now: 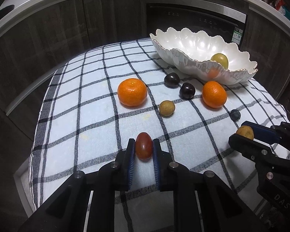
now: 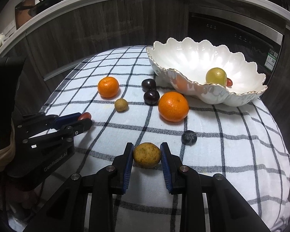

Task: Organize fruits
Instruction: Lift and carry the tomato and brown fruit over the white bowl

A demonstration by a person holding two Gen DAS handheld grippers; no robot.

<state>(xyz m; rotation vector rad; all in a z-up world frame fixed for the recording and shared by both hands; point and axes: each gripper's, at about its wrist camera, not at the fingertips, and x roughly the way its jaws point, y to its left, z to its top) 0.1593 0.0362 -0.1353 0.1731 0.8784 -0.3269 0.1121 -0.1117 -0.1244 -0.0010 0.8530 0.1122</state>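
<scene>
Left tongs: my left gripper (image 1: 144,147) is closed to the width of a red grape tomato (image 1: 143,148); both blue pads touch its sides. From the right camera the same gripper (image 2: 85,118) shows at the left edge with the tomato's red tip (image 2: 84,116) poking out between the fingers.
Right tongs: my right gripper (image 2: 147,154) is closed on a small tan, speckled fruit (image 2: 147,155), one pad against each side. The left camera shows that gripper (image 1: 241,133) at the right with the tan fruit (image 1: 245,133) in it.
Lift: I cannot tell whether either held fruit is touching the cloth or just above it.
Surface: checked cloth (image 2: 232,145), white with dark lines.
Bowl: white scalloped bowl (image 2: 193,58) with a gilt rim, at the far right of the cloth. Inside: one yellow-green fruit (image 2: 216,75) and, touching its right side, a small red piece (image 2: 229,82), mostly hidden.
Loose, left: an orange (image 2: 108,87) far left; a second small tan fruit (image 2: 121,105) just in front of it.
Loose, middle: two dark plums (image 2: 148,85) (image 2: 151,97) side by side, near the bowl's front wall.
Loose, right: a larger-looking orange (image 2: 173,106) just beside the nearer plum, close in front of the bowl.
Loose, near: a dark blue berry (image 2: 188,137), just right of my right gripper's fingertips, apart from them.
</scene>
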